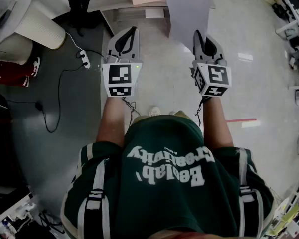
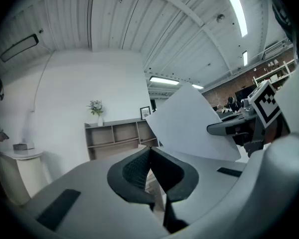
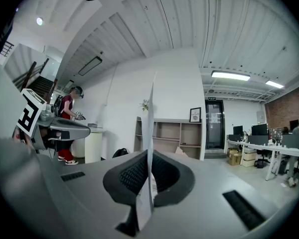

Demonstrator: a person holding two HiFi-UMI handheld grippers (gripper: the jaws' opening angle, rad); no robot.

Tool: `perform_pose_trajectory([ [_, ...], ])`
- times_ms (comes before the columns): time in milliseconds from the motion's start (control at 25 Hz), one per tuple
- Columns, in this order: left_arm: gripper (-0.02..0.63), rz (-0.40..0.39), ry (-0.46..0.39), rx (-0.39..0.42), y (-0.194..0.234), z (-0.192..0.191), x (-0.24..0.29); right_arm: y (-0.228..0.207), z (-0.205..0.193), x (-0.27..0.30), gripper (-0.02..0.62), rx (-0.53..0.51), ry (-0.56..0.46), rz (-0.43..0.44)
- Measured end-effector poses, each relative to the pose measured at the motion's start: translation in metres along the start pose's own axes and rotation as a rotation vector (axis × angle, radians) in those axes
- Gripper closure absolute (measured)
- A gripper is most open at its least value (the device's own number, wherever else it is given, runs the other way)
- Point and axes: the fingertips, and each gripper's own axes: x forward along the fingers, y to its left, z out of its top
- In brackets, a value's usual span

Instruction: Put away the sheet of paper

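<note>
— One sheet of paper (image 1: 189, 11) hangs in the air ahead of the person. Its near edge is clamped between the closed jaws of the right gripper (image 1: 205, 40), and the rest stands free above them.
— And the left gripper (image 1: 125, 39)?
— Its jaws are pressed together on nothing. It sits level alongside, apart from the sheet.
— Room around?
— Pale floor (image 1: 164, 78) runs ahead to a low shelf unit (image 3: 172, 138). A round white counter (image 1: 37, 21) and a power strip (image 1: 84, 59) lie off to the left; desks (image 3: 266, 151) stand far right.
</note>
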Motion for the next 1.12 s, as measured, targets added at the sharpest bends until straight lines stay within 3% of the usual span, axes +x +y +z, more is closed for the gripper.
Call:
perform_pose_trajectory([
  [920,0.591,-0.040,-0.006,-0.001,0.002,-0.004,-0.007,0.013,0.003,-0.007,0.562,-0.019,-0.013,0.001],
  [1120,0.591,-0.029,0.004,-0.007,0.005,-0.011,-0.009,0.013,-0.004,-0.008,0.563,0.022,-0.012,0.032],
])
